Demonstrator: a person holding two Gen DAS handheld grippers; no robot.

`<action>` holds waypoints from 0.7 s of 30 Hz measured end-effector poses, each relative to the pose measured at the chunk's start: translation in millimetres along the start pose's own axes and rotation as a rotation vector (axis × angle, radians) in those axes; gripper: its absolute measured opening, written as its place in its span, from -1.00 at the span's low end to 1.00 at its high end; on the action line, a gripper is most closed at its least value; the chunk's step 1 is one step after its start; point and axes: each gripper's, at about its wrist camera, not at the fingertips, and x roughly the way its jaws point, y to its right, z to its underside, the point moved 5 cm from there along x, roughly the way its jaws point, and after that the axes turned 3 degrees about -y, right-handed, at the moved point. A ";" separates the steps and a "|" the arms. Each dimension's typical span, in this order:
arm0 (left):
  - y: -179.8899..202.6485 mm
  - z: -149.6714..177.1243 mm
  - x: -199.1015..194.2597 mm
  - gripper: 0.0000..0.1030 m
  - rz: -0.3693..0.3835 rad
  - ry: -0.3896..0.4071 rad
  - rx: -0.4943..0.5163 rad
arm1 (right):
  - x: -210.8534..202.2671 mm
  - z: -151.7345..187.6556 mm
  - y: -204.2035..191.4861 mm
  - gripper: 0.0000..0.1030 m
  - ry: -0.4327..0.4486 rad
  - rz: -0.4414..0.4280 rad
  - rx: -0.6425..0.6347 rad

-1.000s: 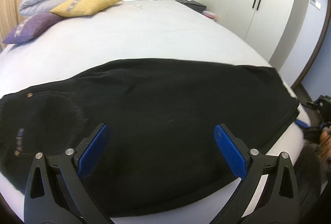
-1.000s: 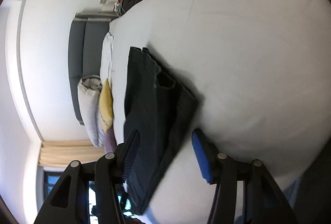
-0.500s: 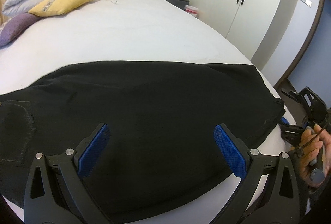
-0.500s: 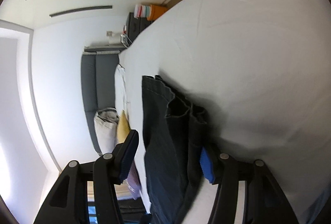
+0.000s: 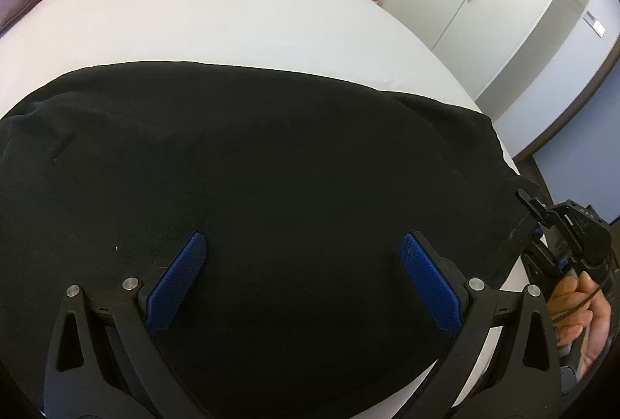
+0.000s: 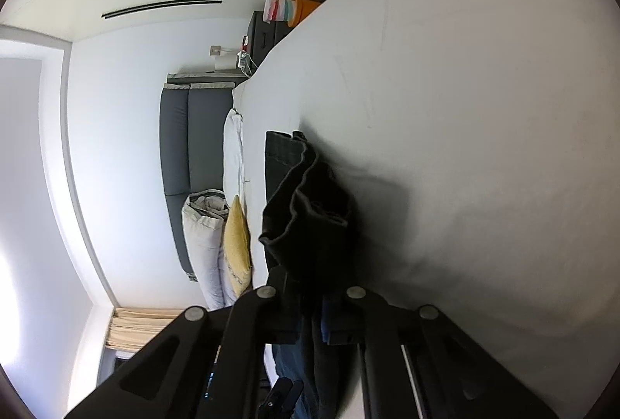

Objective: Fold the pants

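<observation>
Right gripper clamped on pants hem end, left gripper wide open over the mid-leg.

Black pants lie flat across the near edge of the white bed, legs stacked, hems at the right corner. Right jaws have just closed, bunched hem fabric pinched between them. Left pads hover above the cloth, holding nothing. Fabric looks like soft, limp denim with some weight: it'll sag and drag, layers may slide apart. Best hold is through all layers at the hem or waistband corners, not mid-panel.
</observation>
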 end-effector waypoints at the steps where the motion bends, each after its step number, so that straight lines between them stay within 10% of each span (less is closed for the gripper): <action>1: 0.0 0.1 0.5 0.99 0.008 0.002 -0.007 | -0.5 0.2 -2.2 -0.88 0.003 0.009 -0.011; 11: -23.3 -1.0 -15.6 0.99 0.154 0.038 -0.168 | -0.2 32.6 -71.7 -0.88 0.062 0.193 -0.385; 17: -49.0 -3.8 -27.0 0.99 0.271 0.076 -0.309 | 77.5 182.1 -137.4 -0.88 -0.186 0.433 -1.213; 21: -53.2 -6.7 -25.7 0.99 0.381 0.055 -0.377 | 93.7 241.5 -116.7 -0.88 -0.286 0.475 -1.397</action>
